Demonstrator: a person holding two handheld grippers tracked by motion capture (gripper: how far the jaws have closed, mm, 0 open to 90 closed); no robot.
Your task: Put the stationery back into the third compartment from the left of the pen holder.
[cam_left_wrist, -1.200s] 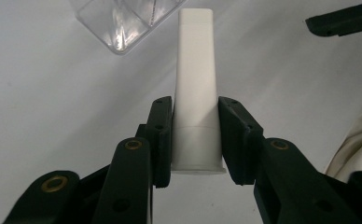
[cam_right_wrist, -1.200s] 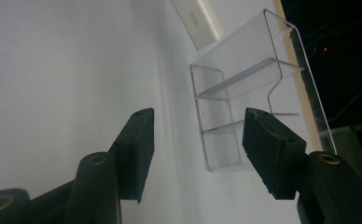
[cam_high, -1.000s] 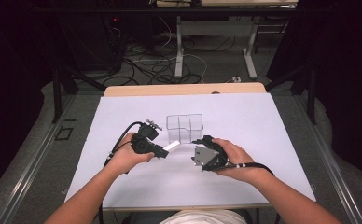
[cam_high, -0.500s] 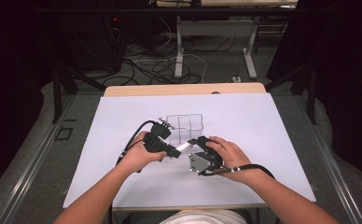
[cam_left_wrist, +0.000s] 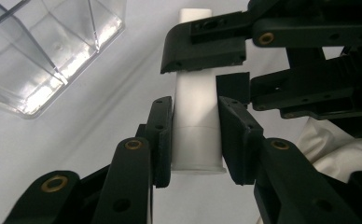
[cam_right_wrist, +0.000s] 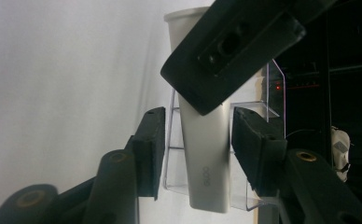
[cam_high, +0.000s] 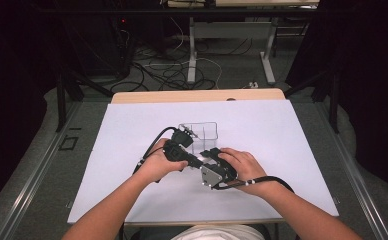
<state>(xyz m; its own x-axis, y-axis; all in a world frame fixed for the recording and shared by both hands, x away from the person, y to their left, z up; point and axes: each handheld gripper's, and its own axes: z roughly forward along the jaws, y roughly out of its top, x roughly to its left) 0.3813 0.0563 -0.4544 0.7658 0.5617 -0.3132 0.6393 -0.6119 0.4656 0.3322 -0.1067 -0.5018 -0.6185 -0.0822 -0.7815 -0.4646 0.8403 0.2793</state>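
A white tube stands between my left gripper's jaws, which are shut on its lower part. Farther up the tube, the right gripper straddles it with one jaw on each side. In the right gripper view the tube runs between my right gripper's jaws with small gaps on both sides, so it is open. A jaw of the left gripper crosses the tube's upper end. In the high view the left gripper and right gripper meet just in front of a clear divided box.
The white sheet covers the table, with a wooden strip at its far edge. The clear box lies close beyond the jaws. Cables and desk legs stand on the floor behind.
Both hands have come together at the table's middle. The left gripper has carried the tube rightward, and the right gripper has moved in around it.
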